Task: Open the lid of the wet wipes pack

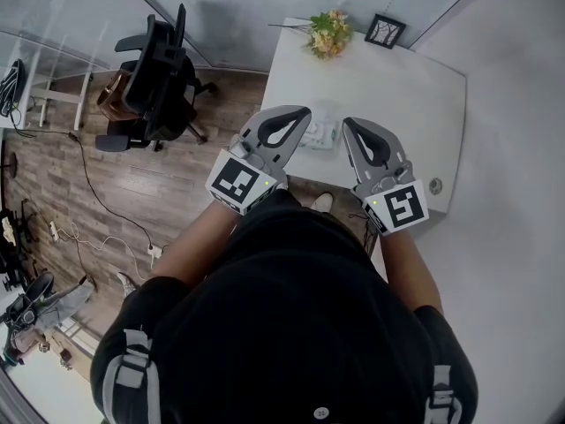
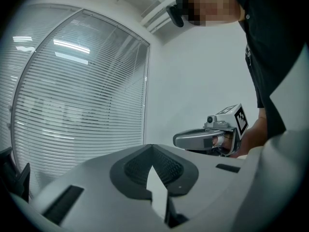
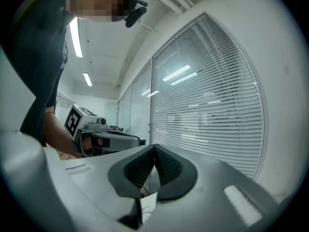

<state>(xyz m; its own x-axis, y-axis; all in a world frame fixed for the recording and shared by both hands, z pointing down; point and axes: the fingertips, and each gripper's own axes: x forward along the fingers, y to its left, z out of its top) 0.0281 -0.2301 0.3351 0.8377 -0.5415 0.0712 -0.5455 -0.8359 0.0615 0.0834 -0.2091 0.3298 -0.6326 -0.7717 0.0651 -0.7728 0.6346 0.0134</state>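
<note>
The wet wipes pack (image 1: 320,134), white with a pale green print, lies flat near the front edge of the white table (image 1: 415,87). It shows only in the head view, between the two grippers' tips. My left gripper (image 1: 305,110) hovers just left of it, jaws shut and empty. My right gripper (image 1: 347,122) hovers just right of it, also shut on nothing. Both are held level, side by side and apart from the pack. In the left gripper view the shut tips (image 2: 152,146) meet, with the right gripper (image 2: 212,137) beyond. The right gripper view shows its shut tips (image 3: 154,145) and the left gripper (image 3: 104,137).
A bunch of flowers (image 1: 328,32) and a small black picture frame (image 1: 385,31) stand at the table's far edge. A small round object (image 1: 434,185) sits at its front right corner. A black office chair (image 1: 159,78) stands on the wooden floor to the left. Window blinds (image 3: 212,105) run along the far side.
</note>
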